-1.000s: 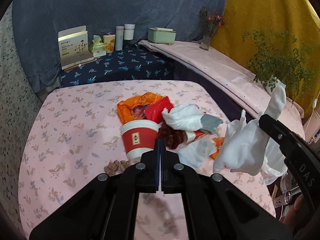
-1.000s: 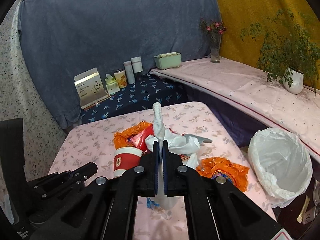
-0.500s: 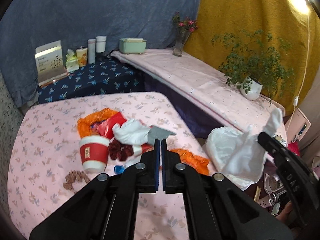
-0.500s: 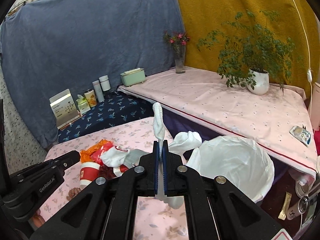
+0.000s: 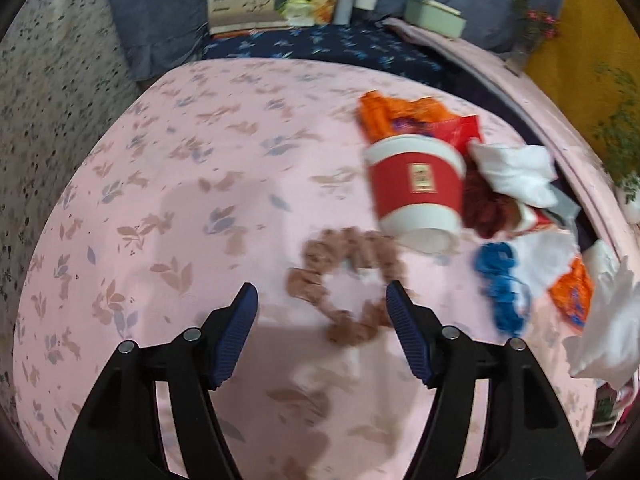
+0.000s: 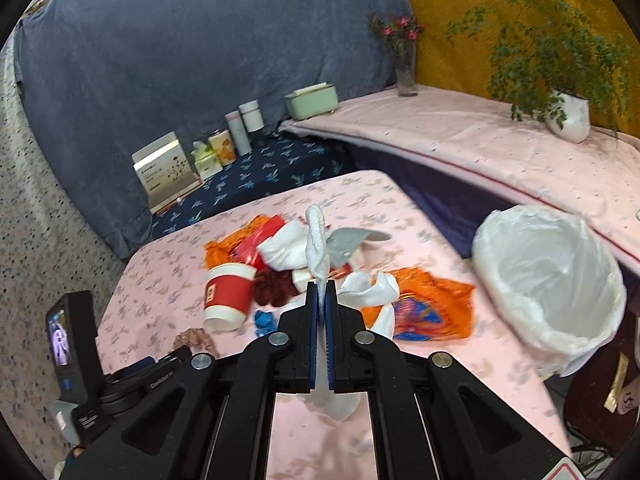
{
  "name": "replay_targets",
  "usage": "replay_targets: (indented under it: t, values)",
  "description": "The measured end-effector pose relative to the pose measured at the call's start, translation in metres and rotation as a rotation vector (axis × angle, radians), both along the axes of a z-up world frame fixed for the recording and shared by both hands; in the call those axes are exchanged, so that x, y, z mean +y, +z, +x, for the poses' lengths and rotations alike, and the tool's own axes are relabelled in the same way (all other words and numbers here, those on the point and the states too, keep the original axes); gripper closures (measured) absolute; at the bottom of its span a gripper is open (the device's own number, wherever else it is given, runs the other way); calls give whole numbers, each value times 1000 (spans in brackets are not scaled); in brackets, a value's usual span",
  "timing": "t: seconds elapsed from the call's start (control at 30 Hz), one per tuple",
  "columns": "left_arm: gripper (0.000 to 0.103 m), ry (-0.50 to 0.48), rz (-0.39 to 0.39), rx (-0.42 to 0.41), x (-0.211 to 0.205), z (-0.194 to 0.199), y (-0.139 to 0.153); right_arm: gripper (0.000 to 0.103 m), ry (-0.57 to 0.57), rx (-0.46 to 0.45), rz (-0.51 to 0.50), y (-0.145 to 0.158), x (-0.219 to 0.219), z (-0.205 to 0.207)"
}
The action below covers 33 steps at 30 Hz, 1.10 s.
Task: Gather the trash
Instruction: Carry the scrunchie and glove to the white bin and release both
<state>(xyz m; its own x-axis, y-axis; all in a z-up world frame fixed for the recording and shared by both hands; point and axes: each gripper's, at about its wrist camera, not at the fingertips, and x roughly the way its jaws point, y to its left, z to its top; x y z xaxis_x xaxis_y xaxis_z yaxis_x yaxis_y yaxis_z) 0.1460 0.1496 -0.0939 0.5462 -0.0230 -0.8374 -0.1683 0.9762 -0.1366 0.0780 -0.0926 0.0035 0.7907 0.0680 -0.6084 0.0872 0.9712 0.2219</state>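
Jaws of the left gripper [image 5: 322, 300] have just been opening and now stand well apart above the pink flowered tablecloth [image 5: 168, 184], with a brown scrunchie [image 5: 344, 280] lying on the cloth between the blue pads and not touched by either. Just beyond it a red paper cup [image 5: 416, 188] lies tipped among orange wrappers [image 5: 392, 114], white socks [image 5: 516, 172] and a blue scrap [image 5: 500, 280]. The right gripper [image 6: 319, 312] is clamped tight on a white sock [image 6: 317, 240], whose end sticks up above the pads. The white-lined trash bin [image 6: 548, 280] stands at the table's right edge.
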Motion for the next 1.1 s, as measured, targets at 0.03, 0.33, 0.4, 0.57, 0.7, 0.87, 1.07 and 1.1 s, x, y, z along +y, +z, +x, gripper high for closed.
replay_targets:
  t: [0.03,0.33,0.4,0.57,0.7,0.87,1.07,1.1]
  values:
    - [40,11,3,11,6,3,-6,99,5,5,2,-2,4,4]
    - [86,-9,56,-10,4,14,-16,99,29,47,-1,-17,25,24]
    - [93,-33,26,-3,1,15,-14,99,29,53,0,-20,25,25]
    - [96,-86,18,-57,-21,4,12,99,18,48,-2,-17,18,23]
    - [96,-154,13,-122,-51,-6,45,99,-9,25,-2,-6,2,16]
    - [96,-265,-29,-203,-99,-14,87,99,-56,-19,-13,13,-30,6]
    - [95,-387,-59,-274,-162,-18,122,99,-142,-60,-35,35,-82,-7]
    - [95,-410,-59,-286,-175,-19,127,99,-154,-63,-38,37,-90,-8]
